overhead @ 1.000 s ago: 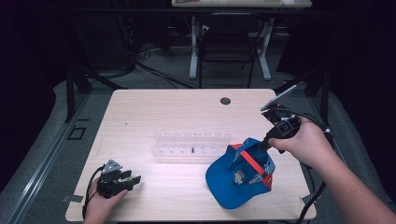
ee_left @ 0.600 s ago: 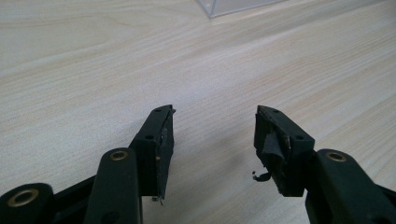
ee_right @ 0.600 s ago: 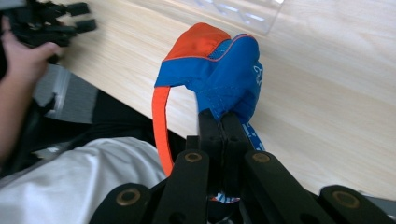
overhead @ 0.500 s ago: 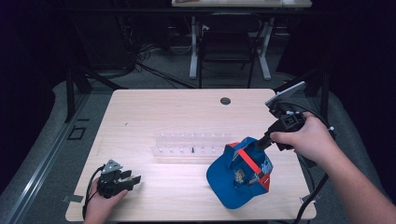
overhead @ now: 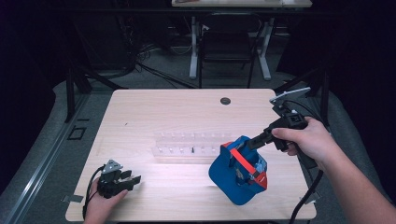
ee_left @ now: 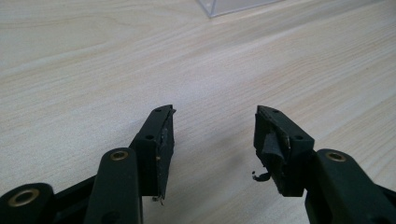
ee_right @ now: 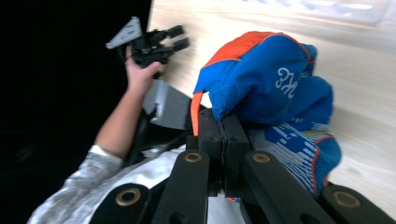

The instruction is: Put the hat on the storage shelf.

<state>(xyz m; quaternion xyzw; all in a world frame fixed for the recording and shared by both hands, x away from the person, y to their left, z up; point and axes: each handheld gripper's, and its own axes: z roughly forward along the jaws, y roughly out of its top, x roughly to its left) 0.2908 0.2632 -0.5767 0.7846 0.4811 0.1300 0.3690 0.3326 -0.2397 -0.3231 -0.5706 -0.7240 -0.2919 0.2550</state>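
Observation:
A blue cap (overhead: 236,175) with orange trim stands tilted on the table's front right, its brim down on the wood. My right gripper (overhead: 247,143) is shut on the cap's upper rear edge. In the right gripper view the closed jaws of my right gripper (ee_right: 223,126) pinch the orange-edged fabric of the cap (ee_right: 271,84). My left gripper (overhead: 133,179) rests at the front left corner, held by a hand. In its own view my left gripper (ee_left: 215,135) is open over bare wood, with nothing between the jaws.
A clear plastic rack (overhead: 187,142) lies across the middle of the light wooden table (overhead: 163,112), just left of the cap; its corner (ee_left: 233,5) shows far ahead of the left jaws. A dark grommet (overhead: 225,101) sits near the far edge. A chair (overhead: 229,46) stands beyond.
The right gripper has shifted slightly with the cap in its hold, and the cap now stands a little more upright. The left gripper has stayed put.

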